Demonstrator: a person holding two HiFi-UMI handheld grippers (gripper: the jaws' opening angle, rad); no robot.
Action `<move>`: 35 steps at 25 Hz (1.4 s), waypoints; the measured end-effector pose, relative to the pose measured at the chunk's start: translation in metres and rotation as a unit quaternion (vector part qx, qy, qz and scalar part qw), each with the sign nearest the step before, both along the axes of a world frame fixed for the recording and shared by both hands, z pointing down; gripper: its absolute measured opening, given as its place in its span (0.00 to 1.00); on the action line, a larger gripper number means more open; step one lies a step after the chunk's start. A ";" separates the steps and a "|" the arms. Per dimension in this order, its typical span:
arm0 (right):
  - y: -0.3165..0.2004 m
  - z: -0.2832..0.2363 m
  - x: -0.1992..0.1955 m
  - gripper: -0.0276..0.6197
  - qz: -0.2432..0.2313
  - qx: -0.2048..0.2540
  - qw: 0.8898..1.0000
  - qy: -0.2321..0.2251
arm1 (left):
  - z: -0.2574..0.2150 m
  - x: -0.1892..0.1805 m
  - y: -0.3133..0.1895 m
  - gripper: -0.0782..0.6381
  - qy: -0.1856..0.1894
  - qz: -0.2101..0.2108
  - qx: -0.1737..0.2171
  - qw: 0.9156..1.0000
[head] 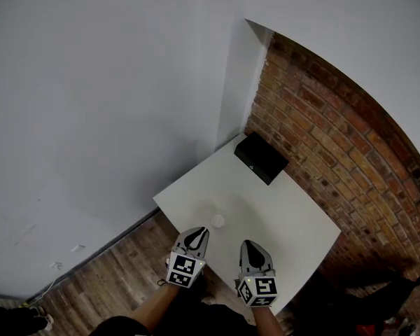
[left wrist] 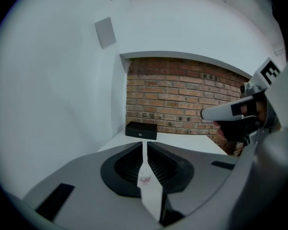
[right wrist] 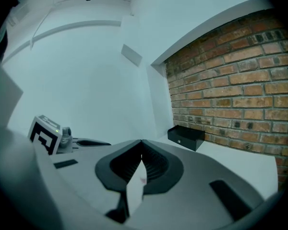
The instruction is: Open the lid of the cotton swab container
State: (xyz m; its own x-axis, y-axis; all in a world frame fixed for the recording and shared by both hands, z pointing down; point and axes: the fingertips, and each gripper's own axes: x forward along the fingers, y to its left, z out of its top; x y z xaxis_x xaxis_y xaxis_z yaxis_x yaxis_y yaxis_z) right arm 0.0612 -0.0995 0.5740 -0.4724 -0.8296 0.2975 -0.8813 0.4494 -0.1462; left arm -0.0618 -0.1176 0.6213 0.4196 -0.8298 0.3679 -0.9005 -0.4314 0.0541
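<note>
While both grippers hang over the near edge of the white table (head: 280,208), the head view shows them side by side and pointing the same way, toward the far corner. The left gripper (head: 198,234) has its jaws pressed together, and its own view confirms it: the black pads meet at the tip (left wrist: 145,143), with nothing clamped between them. Behind the tip a pale wedge opens between the jaws, and a faint reddish mark sits inside it; what that mark is, I cannot tell.

Over to the right gripper (head: 253,246): same story. Its jaws are closed tip to tip (right wrist: 141,142) and it is empty too. Each gripper catches the other at the side of its view, the right one at the far right of the left gripper view (left wrist: 230,111), the left one low on the left of the right gripper view (right wrist: 62,138).

And the cotton swab container (head: 218,221)? A small white round thing, standing on the table near its left edge. It sits just ahead of the left gripper's tip, apart from it. It is too small here to tell how its lid sits.

Further back, a black box (head: 261,158) rests at the far end of the table, against the brick wall (head: 336,131), well apart from the container. A plain white wall (head: 91,117) fills the left side, and wooden floor (head: 119,271) shows below the table.
</note>
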 end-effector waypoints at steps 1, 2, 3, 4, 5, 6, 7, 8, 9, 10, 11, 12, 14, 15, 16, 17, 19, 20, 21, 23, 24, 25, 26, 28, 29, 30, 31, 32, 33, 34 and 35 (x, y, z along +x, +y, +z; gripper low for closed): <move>-0.004 0.002 -0.002 0.07 0.001 -0.002 1.000 0.002 | 0.005 0.000 -0.004 0.13 -0.004 0.005 -0.004 1.000; -0.007 0.004 -0.004 0.07 0.003 -0.005 1.000 0.004 | 0.010 -0.001 -0.007 0.14 -0.008 0.010 -0.009 1.000; -0.011 0.006 -0.005 0.07 0.005 -0.008 1.000 0.007 | 0.015 -0.001 -0.009 0.14 -0.012 0.014 -0.013 1.000; -0.013 0.008 -0.006 0.07 0.007 -0.010 1.000 0.009 | 0.020 -0.001 -0.011 0.16 -0.014 0.019 -0.016 1.000; -0.016 0.011 -0.007 0.07 0.010 -0.013 1.000 0.010 | 0.025 -0.001 -0.013 0.17 -0.016 0.024 -0.020 0.999; -0.018 0.013 -0.008 0.07 0.012 -0.016 1.000 0.011 | 0.029 0.000 -0.014 0.18 -0.015 0.030 -0.025 0.999; -0.019 0.015 -0.008 0.07 0.015 -0.019 1.000 0.012 | 0.034 0.002 -0.015 0.21 -0.014 0.036 -0.029 0.999; -0.021 0.018 -0.009 0.07 0.016 -0.021 1.000 0.014 | 0.038 0.003 -0.016 0.23 -0.013 0.042 -0.034 0.998; -0.023 0.022 -0.010 0.07 0.015 -0.022 1.000 0.017 | 0.041 0.005 -0.018 0.25 -0.012 0.047 -0.037 0.998; -0.025 0.025 -0.011 0.07 0.012 -0.022 0.999 0.020 | 0.044 0.006 -0.019 0.26 -0.011 0.050 -0.040 0.998; -0.027 0.028 -0.013 0.07 0.007 -0.022 0.999 0.022 | 0.046 0.006 -0.020 0.26 -0.011 0.051 -0.042 0.998; -0.028 0.031 -0.015 0.07 0.001 -0.022 0.999 0.024 | 0.047 0.006 -0.021 0.27 -0.009 0.051 -0.044 0.998; -0.028 0.039 -0.018 0.07 -0.011 -0.023 0.999 0.023 | 0.049 0.006 -0.020 0.27 -0.007 0.049 -0.046 0.998; -0.029 0.043 -0.020 0.07 -0.016 -0.023 0.999 0.021 | 0.050 0.005 -0.020 0.27 -0.007 0.048 -0.046 0.998; -0.029 0.046 -0.022 0.07 -0.020 -0.023 0.999 0.019 | 0.051 0.004 -0.020 0.27 -0.008 0.046 -0.048 0.998; -0.030 0.049 -0.024 0.07 -0.025 -0.024 0.999 0.018 | 0.051 0.003 -0.020 0.28 -0.009 0.045 -0.049 0.998; -0.031 0.055 -0.027 0.07 -0.035 -0.029 0.999 0.016 | 0.053 0.004 -0.019 0.28 -0.011 0.043 -0.051 0.998; -0.030 0.058 -0.028 0.07 -0.038 -0.034 0.999 0.016 | 0.055 0.005 -0.018 0.28 -0.011 0.043 -0.051 0.998; -0.028 0.061 -0.028 0.07 -0.040 -0.038 0.998 0.016 | 0.058 0.005 -0.017 0.29 -0.012 0.043 -0.051 0.998; -0.025 0.064 -0.029 0.07 -0.044 -0.044 0.998 0.014 | 0.067 0.007 -0.017 0.34 -0.009 0.044 -0.053 0.998; -0.024 0.064 -0.028 0.07 -0.046 -0.046 0.998 0.014 | 0.072 0.009 -0.018 0.39 -0.007 0.044 -0.056 0.997; -0.022 0.065 -0.027 0.07 -0.047 -0.046 0.998 0.015 | 0.078 0.011 -0.018 0.44 -0.004 0.044 -0.060 0.997; -0.021 0.065 -0.026 0.07 -0.048 -0.047 0.998 0.015 | 0.084 0.014 -0.018 0.47 -0.001 0.045 -0.065 0.997; -0.020 0.066 -0.024 0.07 -0.049 -0.050 0.997 0.016 | 0.096 0.020 -0.019 0.51 0.003 0.047 -0.074 0.996; -0.020 0.066 -0.023 0.07 -0.048 -0.051 0.997 0.017 | 0.102 0.023 -0.020 0.53 0.004 0.046 -0.076 0.996; -0.019 0.066 -0.022 0.07 -0.048 -0.052 0.997 0.018 | 0.108 0.025 -0.021 0.55 0.002 0.043 -0.076 0.996; -0.019 0.067 -0.021 0.07 -0.049 -0.053 0.997 0.019 | 0.113 0.026 -0.021 0.56 -0.002 0.040 -0.075 0.996; -0.018 0.067 -0.021 0.07 -0.049 -0.055 0.997 0.020 | 0.120 0.027 -0.021 0.58 -0.006 0.038 -0.074 0.996; -0.017 0.068 -0.020 0.07 -0.050 -0.056 0.997 0.022 | 0.126 0.029 -0.021 0.59 -0.010 0.038 -0.074 0.997; -0.017 0.070 -0.019 0.07 -0.051 -0.058 0.997 0.024 | 0.132 0.031 -0.021 0.59 -0.012 0.038 -0.074 0.996; -0.016 0.071 -0.018 0.07 -0.051 -0.060 0.997 0.026 | 0.136 0.033 -0.021 0.59 -0.013 0.038 -0.074 0.996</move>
